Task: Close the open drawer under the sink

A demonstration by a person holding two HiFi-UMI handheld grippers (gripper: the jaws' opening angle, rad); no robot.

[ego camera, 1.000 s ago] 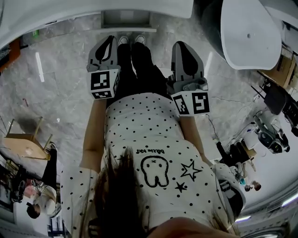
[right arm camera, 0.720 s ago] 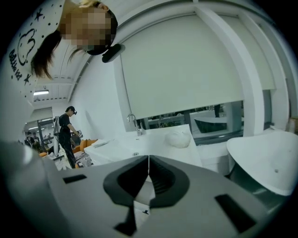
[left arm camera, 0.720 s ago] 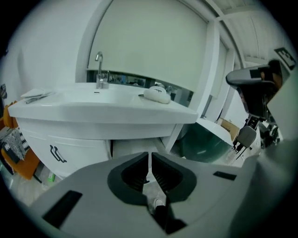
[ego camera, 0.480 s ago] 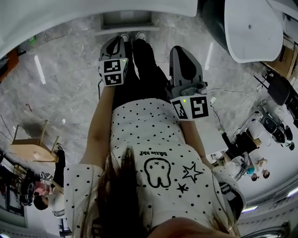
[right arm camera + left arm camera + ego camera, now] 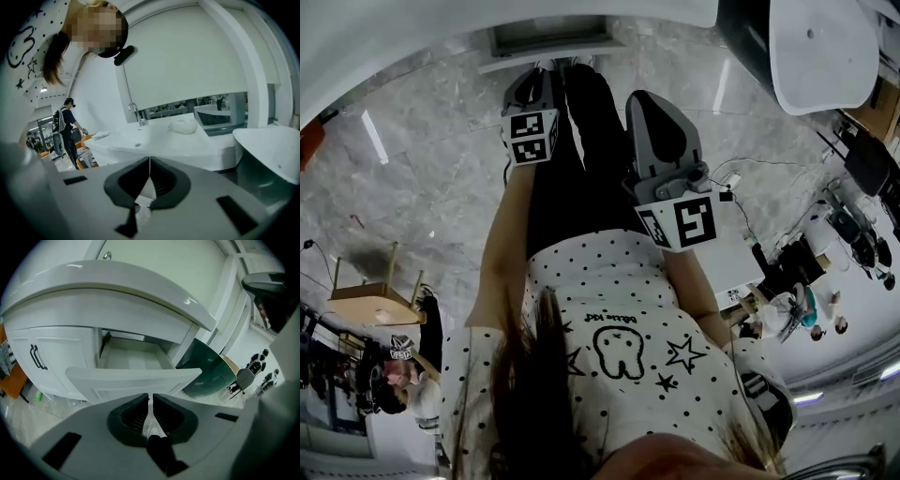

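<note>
Left: my grey two-jaw left gripper [image 5: 150,398] is clenched on nothing and points at the drawer.
Drawer: the white panelled drawer [image 5: 133,377] stands open under the white sink counter [image 5: 117,280].
Right: my grey right gripper [image 5: 149,161] is clenched and empty.

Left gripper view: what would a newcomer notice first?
The open drawer, pulled out under the curved sink counter, sits dead centre and looks empty. Right below it the left gripper faces it, jaws together with nothing between them. A black handle marks the closed cabinet door to the drawer's left.
</note>
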